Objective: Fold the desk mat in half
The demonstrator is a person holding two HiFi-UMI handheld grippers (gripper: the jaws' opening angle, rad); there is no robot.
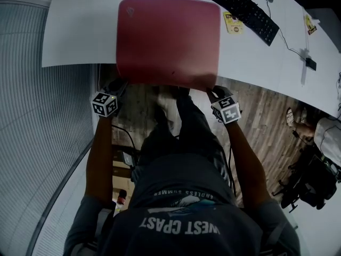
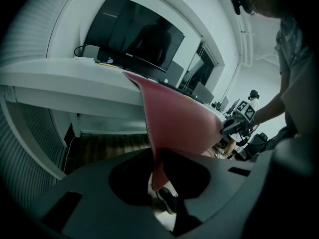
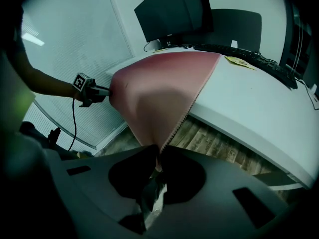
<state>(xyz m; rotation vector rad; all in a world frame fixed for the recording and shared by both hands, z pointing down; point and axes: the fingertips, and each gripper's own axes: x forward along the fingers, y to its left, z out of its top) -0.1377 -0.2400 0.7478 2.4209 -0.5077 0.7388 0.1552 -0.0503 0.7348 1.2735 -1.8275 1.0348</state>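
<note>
The pink desk mat (image 1: 168, 39) lies on the white table (image 1: 74, 36), and its near edge hangs off the table's front edge. My left gripper (image 1: 118, 85) is shut on the mat's near left corner. My right gripper (image 1: 214, 93) is shut on the near right corner. In the left gripper view the mat (image 2: 174, 118) runs down to a corner pinched between the jaws (image 2: 158, 177), with the right gripper (image 2: 233, 127) at the mat's far corner. In the right gripper view the stitched edge of the mat (image 3: 159, 88) ends between the jaws (image 3: 158, 156), and the left gripper (image 3: 97, 94) holds the opposite corner.
A black keyboard (image 1: 237, 7) and a yellow card (image 1: 233, 22) lie on the table right of the mat. A dark monitor (image 3: 174, 11) stands at the table's back. Blinds (image 1: 37, 116) fill the left side. A seated person's sleeve (image 1: 327, 135) shows at the right.
</note>
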